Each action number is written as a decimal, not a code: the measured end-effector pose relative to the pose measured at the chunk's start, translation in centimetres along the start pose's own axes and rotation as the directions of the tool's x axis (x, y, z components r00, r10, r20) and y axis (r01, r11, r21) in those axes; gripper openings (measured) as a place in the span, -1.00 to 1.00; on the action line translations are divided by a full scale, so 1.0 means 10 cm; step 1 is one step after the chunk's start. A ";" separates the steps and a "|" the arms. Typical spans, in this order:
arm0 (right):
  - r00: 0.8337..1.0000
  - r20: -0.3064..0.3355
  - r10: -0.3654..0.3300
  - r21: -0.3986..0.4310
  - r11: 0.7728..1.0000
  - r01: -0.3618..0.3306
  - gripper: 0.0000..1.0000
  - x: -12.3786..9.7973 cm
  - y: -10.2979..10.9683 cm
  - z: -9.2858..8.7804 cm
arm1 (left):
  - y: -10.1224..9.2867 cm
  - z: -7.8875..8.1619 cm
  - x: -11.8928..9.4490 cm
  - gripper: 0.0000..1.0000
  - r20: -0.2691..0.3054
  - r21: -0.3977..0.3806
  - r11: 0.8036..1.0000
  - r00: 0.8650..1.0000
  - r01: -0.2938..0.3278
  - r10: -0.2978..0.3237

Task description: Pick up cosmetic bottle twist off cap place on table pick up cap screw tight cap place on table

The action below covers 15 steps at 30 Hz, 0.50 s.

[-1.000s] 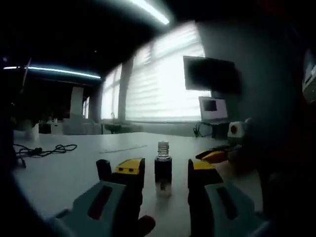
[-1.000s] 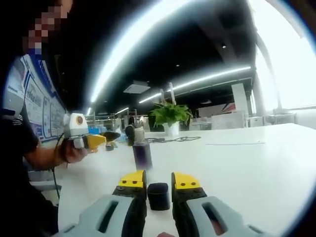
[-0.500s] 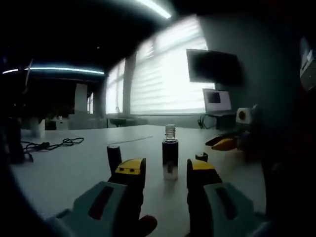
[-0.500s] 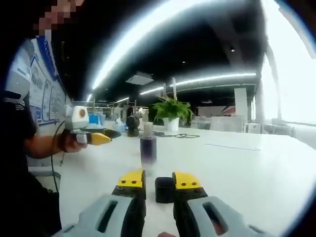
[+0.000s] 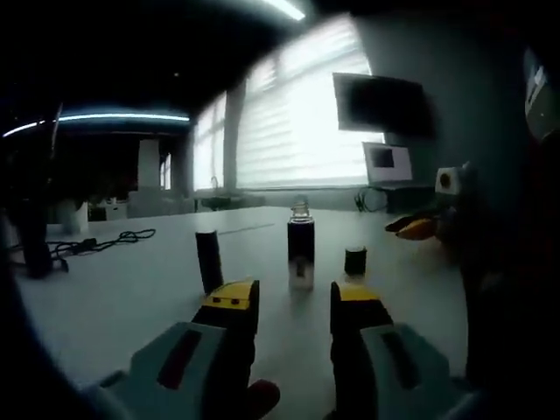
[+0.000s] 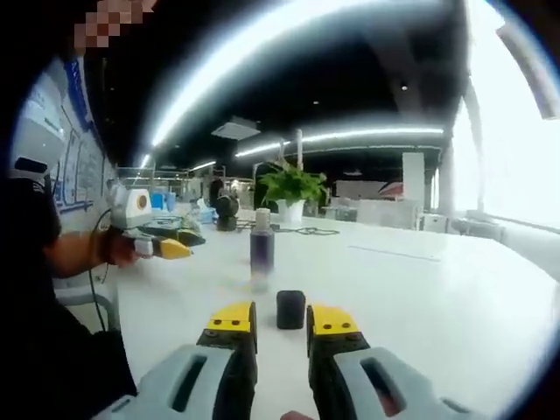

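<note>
The cosmetic bottle (image 5: 300,254) stands upright on the white table (image 5: 131,297), its threaded neck bare. The black cap (image 5: 354,261) stands on the table just to its right. My left gripper (image 5: 293,302) is open, a little short of the bottle, with nothing between its jaws. In the right gripper view the cap (image 6: 290,309) sits just beyond my right gripper (image 6: 282,319), which is open and apart from it; the bottle (image 6: 262,249) stands further off. The left gripper (image 6: 162,245) shows at the left, held by a hand. The right gripper (image 5: 413,228) enters the left gripper view from the right.
A black cylinder (image 5: 208,261) stands left of the bottle. A cable (image 5: 96,243) lies at the far left. A monitor (image 5: 385,105) and a laptop (image 5: 388,166) are at the back. A potted plant (image 6: 289,185) stands far across the table. The person's arm (image 6: 70,254) is at the left.
The right gripper let go of the cap, which now stands on the table, and drew back. The left gripper view backed away from the bottle, bringing the cap and black cylinder into sight.
</note>
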State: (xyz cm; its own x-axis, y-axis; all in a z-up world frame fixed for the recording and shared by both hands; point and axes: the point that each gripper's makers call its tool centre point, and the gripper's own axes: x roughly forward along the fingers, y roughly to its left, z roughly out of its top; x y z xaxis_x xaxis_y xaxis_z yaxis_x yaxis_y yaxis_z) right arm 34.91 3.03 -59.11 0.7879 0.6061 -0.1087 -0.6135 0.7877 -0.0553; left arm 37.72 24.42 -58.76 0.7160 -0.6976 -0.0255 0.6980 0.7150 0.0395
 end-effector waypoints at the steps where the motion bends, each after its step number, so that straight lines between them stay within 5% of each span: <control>1: 1.000 -0.003 -0.001 0.000 1.000 0.001 -0.67 -0.02 -0.01 0.00 | -0.01 0.00 -0.01 -0.54 -0.001 0.000 1.000 1.000 0.001 -0.001; 15: 0.999 -0.045 -0.027 0.027 0.999 0.028 -0.68 -0.15 -0.06 -0.19 | -0.14 -0.17 -0.08 -0.55 -0.082 0.085 0.996 0.996 0.030 -0.023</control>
State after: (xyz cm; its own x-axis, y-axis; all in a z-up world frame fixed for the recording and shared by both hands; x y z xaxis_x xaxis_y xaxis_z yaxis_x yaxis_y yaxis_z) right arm 34.03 1.45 -60.76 0.8011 0.5789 -0.1517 -0.5893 0.8073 -0.0316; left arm 36.15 24.04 -60.54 0.6980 -0.7080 -0.1078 0.7160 0.6871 0.1235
